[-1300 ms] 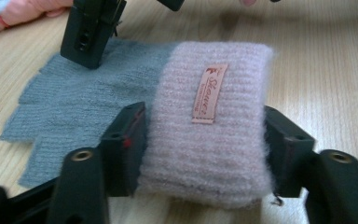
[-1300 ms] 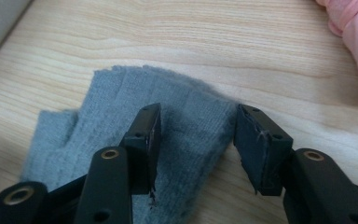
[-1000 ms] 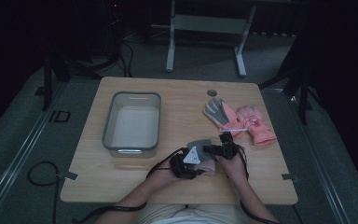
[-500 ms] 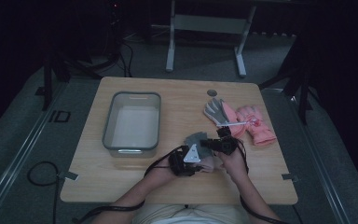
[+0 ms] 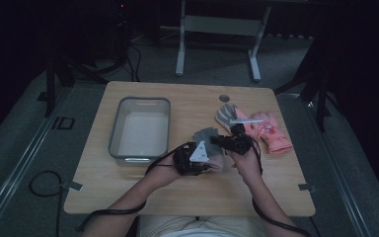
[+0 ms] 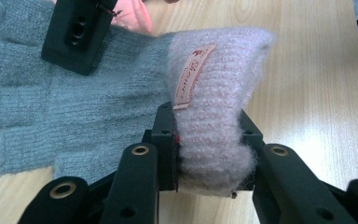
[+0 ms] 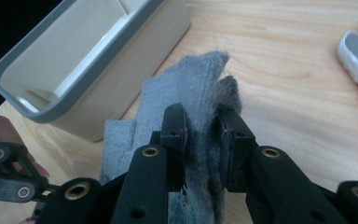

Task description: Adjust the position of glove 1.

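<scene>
A wooden table [image 5: 128, 195] in a dark room: beside the grey tub [image 5: 140, 129], the left gripper [image 5: 197, 159] and right gripper [image 5: 229, 142] lift a grey knit glove [image 5: 205, 136]. Left gripper view: jaws, just closing, clamp the glove's pale pink cuff [image 6: 212, 116]. Right gripper view: jaws, likewise just closing, pinch the glove's grey fabric [image 7: 200, 140] near the tub [image 7: 88, 60].

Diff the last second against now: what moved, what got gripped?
Both grippers closed further on the grey glove and raised it off the table: left gripper clamps its pale pink cuff, right gripper pinches the grey knit. The bin and the pink gloves stayed put.
</scene>
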Motion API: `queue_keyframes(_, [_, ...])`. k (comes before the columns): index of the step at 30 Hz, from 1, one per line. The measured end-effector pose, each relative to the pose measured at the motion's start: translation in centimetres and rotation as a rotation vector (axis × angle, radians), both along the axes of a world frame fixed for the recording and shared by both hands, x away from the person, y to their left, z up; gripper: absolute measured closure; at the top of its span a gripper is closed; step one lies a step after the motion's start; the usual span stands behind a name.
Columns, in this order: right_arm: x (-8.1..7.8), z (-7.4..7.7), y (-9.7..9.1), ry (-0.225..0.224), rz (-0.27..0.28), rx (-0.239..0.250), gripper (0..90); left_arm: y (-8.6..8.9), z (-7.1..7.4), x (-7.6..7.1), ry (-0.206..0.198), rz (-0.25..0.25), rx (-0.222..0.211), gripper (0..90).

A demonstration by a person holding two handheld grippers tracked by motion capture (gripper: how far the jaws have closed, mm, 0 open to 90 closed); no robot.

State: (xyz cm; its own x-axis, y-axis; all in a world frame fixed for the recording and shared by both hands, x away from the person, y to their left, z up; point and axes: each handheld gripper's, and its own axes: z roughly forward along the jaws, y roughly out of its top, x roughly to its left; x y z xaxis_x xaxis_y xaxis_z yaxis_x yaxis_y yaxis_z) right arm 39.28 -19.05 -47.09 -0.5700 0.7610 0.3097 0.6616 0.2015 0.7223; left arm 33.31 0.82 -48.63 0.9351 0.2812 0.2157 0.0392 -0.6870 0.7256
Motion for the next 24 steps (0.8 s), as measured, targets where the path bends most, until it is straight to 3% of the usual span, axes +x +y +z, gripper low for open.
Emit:
queue_keyframes(13, [1.4,2.5,2.7,-0.043,0.032,0.006,74.7,2.3,2.9,0.7,-0.064,0.028,0.055,69.1])
queue_keyframes(18, [2.1,3.4,4.1,-0.060,0.055,0.020,74.7,3.5,3.9,0.7,-0.089,0.060,0.067,69.1])
queue_keyframes(24, [2.6,4.3,6.0,-0.077,0.073,0.017,74.7,5.0,4.7,1.0,-0.092,0.084,0.069,69.1])
